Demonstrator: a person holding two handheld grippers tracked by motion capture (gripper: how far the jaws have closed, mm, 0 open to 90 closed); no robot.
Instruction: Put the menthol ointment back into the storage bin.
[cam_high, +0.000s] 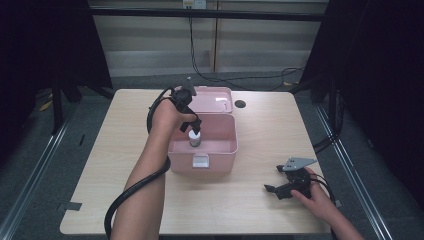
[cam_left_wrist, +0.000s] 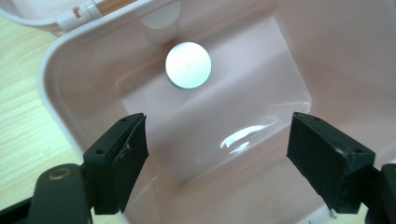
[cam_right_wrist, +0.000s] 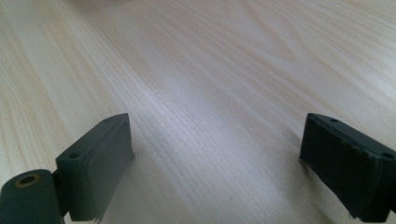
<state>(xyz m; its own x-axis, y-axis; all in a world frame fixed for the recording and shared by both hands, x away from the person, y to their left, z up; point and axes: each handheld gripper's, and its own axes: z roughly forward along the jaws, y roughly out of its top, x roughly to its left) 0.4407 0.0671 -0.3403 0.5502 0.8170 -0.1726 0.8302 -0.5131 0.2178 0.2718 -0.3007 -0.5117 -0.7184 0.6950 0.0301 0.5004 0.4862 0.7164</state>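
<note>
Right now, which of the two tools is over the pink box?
The left tool: it hangs open above the white-capped bottle standing in the pink box. The right tool sits low over bare table, also open.

A recording lab: black curtains (cam_high: 45, 40) flank the wooden table (cam_high: 260, 135), and cables (cam_high: 235, 75) cross the floor at frame top.

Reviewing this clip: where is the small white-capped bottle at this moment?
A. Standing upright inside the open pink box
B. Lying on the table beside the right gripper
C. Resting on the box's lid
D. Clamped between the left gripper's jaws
A. The bottle stands upright on the floor of the pink box, and the left gripper hangs above it with its jaws open and nothing between them.
</note>
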